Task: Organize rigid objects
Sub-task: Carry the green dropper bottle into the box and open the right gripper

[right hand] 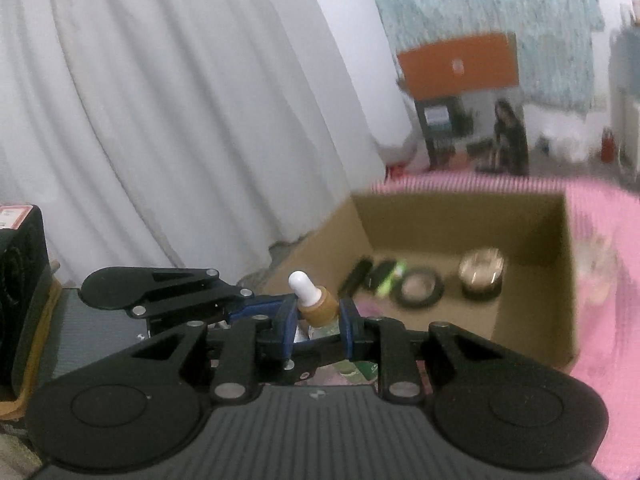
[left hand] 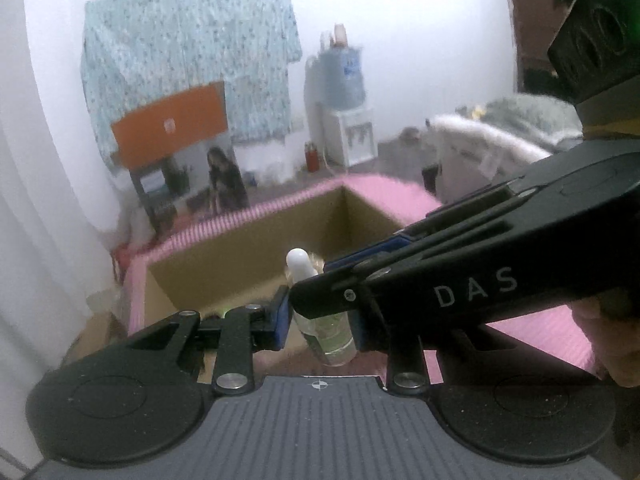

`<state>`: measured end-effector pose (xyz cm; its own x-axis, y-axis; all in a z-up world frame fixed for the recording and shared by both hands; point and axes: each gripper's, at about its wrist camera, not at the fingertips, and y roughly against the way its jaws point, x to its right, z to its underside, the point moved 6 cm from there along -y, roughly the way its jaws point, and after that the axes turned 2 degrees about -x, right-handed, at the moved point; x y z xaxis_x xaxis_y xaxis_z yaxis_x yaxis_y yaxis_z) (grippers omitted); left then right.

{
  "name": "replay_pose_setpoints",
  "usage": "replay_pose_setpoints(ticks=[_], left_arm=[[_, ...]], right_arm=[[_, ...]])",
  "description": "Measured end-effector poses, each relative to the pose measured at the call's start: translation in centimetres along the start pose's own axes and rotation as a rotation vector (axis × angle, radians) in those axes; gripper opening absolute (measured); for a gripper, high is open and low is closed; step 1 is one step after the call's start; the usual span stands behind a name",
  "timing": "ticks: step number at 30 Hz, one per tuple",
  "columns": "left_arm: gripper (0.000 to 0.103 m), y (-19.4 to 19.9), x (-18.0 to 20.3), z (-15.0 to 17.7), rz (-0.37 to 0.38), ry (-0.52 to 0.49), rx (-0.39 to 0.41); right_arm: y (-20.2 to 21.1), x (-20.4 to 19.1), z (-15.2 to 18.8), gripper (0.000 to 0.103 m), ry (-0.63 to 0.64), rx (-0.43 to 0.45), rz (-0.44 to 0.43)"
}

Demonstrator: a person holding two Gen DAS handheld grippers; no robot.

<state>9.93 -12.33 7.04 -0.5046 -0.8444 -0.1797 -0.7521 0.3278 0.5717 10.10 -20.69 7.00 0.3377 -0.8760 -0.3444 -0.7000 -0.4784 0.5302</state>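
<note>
Clear glass dropper bottle [left hand: 329,336] sits pinched between both tools at once, held upright, white rubber bulb on top, tan collar under it. Left gripper [left hand: 320,320] has its blue pads on the bottle's body, one pad each side, jaws narrow and pressing on glass. Right gripper [right hand: 318,330] comes across from the side and clamps the same bottle higher up, just under the collar; its jaws are close together with the bottle [right hand: 316,308] between them. From the left wrist view the right tool's black arm, lettered DAS, crosses in front and hides part of the bottle; a bit of the person's hand [left hand: 612,340] shows at the right edge.

Bottle is off the surface, in front of an open cardboard box [right hand: 532,320], near its front wall, not inside it. Box rests on a pink ribbed mat [right hand: 600,360]. Inside the box on the floor: a round metal tin [right hand: 482,274] toward the right, a black-rimmed round compact [right hand: 420,289] left of it, and a dark item with a bright green stripe [right hand: 386,274] further left, blurred, can't tell what it is.

White curtain [right hand: 180,100] hangs on the left. Behind the box, blurred: an orange box [left hand: 170,124] with patterned pale-blue cloth [left hand: 188,52] behind it, and a water dispenser [left hand: 344,96] with a blue jug against the wall.
</note>
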Motion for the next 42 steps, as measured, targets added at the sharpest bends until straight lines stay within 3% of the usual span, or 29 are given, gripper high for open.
replay_pose_setpoints(ticks=[4,9,20,27,34,42], left_arm=[[0.028,-2.4,-0.3,-3.1,0.034,0.030,0.000],[0.027,-8.0,-0.5,-4.9,0.088,0.099,-0.080],[0.025,-17.7,0.8,-4.5,0.168,0.184,-0.256],[0.025,-19.6,1.8,-4.4,0.182,0.168,-0.300],[0.026,-20.1,2.2,-4.3,0.189,0.162,-0.323],[0.027,-20.2,2.6,-4.8,0.194,0.161,-0.325]], right_arm=[[0.5,1.6,-3.3,0.025,0.016,0.024,0.012],[-1.6,6.4,-5.9,0.025,-0.026,-0.021,0.018],[-6.9,16.9,-5.6,0.025,-0.133,-0.168,0.070],[-8.4,19.4,-4.8,0.025,-0.101,-0.204,0.118],[-8.9,19.1,-5.2,0.025,-0.010,-0.219,0.154],[-8.9,19.0,-5.5,0.027,0.000,-0.222,0.169]])
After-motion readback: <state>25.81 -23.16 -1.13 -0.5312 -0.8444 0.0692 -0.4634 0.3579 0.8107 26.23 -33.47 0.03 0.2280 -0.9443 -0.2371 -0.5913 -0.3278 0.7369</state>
